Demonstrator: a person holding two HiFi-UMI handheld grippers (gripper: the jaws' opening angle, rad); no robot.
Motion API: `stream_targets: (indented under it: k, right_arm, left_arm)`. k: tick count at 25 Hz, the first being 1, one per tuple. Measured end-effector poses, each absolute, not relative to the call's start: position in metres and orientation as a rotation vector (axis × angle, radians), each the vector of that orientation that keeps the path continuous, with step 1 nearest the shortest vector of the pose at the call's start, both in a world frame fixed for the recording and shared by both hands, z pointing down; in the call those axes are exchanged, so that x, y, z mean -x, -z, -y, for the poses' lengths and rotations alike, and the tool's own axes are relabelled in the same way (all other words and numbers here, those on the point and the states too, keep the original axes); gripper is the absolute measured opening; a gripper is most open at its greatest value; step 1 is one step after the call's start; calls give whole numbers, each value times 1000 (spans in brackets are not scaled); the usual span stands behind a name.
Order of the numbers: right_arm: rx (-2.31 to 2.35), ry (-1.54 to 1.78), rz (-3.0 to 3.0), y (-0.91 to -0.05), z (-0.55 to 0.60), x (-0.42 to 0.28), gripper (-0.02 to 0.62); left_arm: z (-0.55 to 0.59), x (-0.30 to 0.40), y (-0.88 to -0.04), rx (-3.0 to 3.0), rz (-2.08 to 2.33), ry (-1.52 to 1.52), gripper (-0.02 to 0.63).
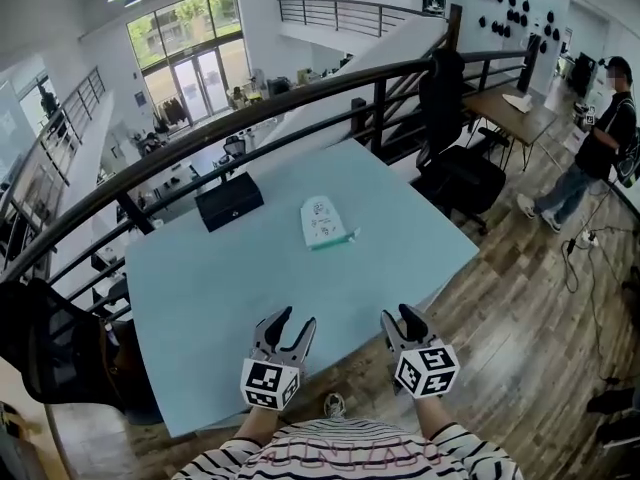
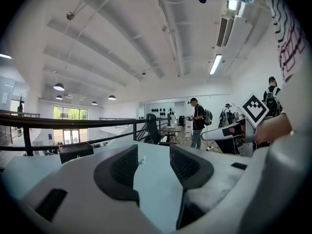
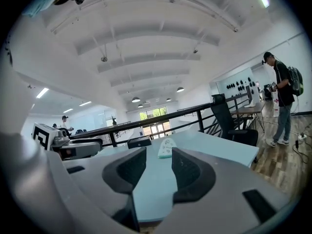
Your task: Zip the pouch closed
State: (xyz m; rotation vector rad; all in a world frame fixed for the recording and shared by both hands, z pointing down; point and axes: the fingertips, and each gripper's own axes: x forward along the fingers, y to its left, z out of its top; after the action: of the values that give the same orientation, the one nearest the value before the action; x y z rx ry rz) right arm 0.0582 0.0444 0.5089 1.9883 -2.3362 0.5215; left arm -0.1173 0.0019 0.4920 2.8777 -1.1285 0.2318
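Pouch [image 1: 325, 221] lies flat near the centre of the pale blue table [image 1: 200, 288]; its contents cannot be made out. Black box [image 1: 229, 201] sits toward 9 o'clock of it, lid shut. Left gripper [image 1: 295, 318] and right gripper [image 1: 398, 315] hover at 6 o'clock, jaws apart, nothing between them.

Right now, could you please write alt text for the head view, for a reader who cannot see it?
A pale pouch lies untouched in the middle of the table, with a black box to its left. At the near edge the left gripper and right gripper point toward it, jaws open and empty.
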Motion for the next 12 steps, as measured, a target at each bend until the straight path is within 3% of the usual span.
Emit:
stream_targets:
  k: [12]
  right_arm:
    - [-1967, -548, 2294, -520, 52, -43, 158]
  left_arm:
    - [95, 137, -500, -2836, 1140, -204, 182]
